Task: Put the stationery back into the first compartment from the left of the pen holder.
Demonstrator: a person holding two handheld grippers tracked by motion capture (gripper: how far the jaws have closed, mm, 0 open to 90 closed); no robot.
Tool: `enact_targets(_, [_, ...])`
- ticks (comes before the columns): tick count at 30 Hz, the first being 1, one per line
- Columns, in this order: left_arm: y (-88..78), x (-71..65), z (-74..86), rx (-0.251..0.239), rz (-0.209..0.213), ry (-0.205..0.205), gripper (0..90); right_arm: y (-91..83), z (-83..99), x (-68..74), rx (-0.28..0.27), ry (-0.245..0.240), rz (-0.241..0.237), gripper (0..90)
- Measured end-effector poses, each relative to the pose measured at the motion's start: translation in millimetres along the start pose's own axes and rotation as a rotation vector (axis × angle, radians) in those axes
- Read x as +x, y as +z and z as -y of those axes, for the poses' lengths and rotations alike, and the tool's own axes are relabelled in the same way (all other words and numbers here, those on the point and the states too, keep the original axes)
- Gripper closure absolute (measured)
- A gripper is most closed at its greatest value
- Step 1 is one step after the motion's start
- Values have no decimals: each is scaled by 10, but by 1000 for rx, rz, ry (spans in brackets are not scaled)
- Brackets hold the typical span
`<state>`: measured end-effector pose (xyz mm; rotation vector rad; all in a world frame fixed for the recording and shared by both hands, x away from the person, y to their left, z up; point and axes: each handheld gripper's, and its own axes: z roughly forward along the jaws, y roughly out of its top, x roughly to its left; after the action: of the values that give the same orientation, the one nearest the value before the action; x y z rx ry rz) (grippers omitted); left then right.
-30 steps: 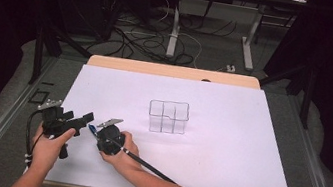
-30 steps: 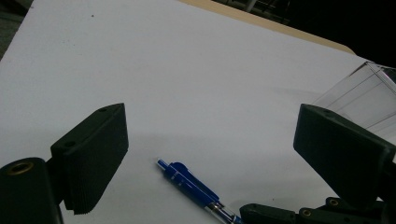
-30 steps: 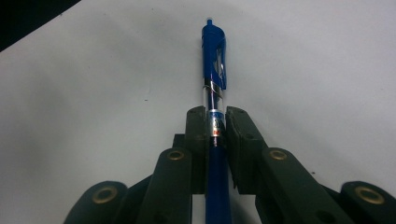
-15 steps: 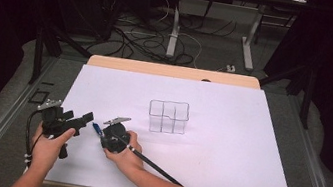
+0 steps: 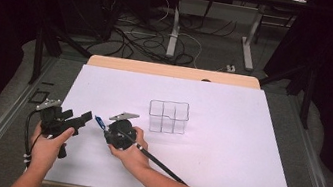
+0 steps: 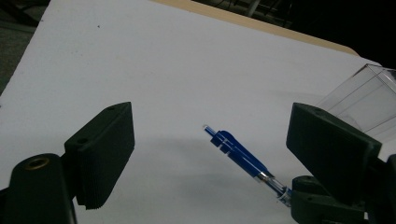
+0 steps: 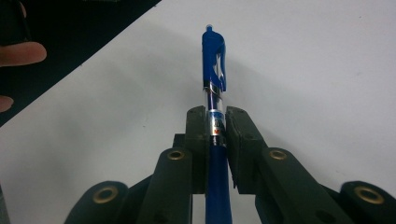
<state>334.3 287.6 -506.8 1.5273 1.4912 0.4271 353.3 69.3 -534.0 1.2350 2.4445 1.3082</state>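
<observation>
A blue click pen (image 7: 214, 65) is clamped by its barrel in my right gripper (image 7: 215, 121), with the clip end sticking out past the jaws. In the high view the pen (image 5: 99, 123) points left from the right gripper (image 5: 107, 130), over the white table near its front left. My left gripper (image 5: 85, 116) is held just left of it, open, with its jaws facing the pen's clip end. In the left gripper view the pen (image 6: 238, 151) hangs between and beyond the open left gripper (image 6: 210, 128), touching neither pad (image 6: 105, 149).
A clear plastic organiser (image 5: 167, 116) with several compartments stands near the middle of the white table (image 5: 226, 153), right of and beyond both grippers; its corner (image 6: 364, 95) shows behind the left gripper's right jaw. Cables lie on the floor beyond the far edge.
The right gripper has shifted slightly to the right with the pen in it. The left gripper has stayed in place, still open.
</observation>
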Motion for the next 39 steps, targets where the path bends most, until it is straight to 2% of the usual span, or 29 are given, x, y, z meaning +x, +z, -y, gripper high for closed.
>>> enact_targets(5, [-8,-28,-17,1,1,23,159,-99,-22,-47,-20,-20,2,802])
enact_targets(6, [-15,-27,-24,1,-3,38,160,-123,-27,-49,-15,-13,3,802])
enact_targets(7, [-14,-36,-25,-8,2,38,161,-138,-33,-66,-19,-25,-1,802])
enact_targets(10, [-31,-40,-41,-12,3,76,167,-185,-42,-85,-20,-38,-4,801])
enact_targets(14, [-63,-47,-66,1,4,146,178,-245,-40,-108,1,-65,-8,802])
enact_targets(21, [-109,-136,-97,-28,-11,286,178,-324,-5,-111,-12,-174,2,801])
enact_targets(23, [-124,-178,-106,-22,-5,339,193,-375,-1,-121,-8,-205,3,802])
enact_targets(25, [-129,-232,-109,-8,23,390,210,-426,2,-138,-12,-224,4,802])
enact_targets(29, [-134,-355,-95,14,15,563,225,-532,18,-192,0,-244,-2,802])
enact_targets(34, [-144,-520,-51,30,34,753,244,-678,48,-275,18,-232,-16,801])
enact_targets(36, [-144,-590,-32,36,48,815,257,-723,60,-300,11,-226,-20,802])
enact_targets(38, [-141,-659,-14,43,59,881,273,-785,66,-321,28,-228,-29,802])
enact_targets(39, [-135,-696,-1,39,56,899,281,-812,70,-332,22,-230,-34,802])
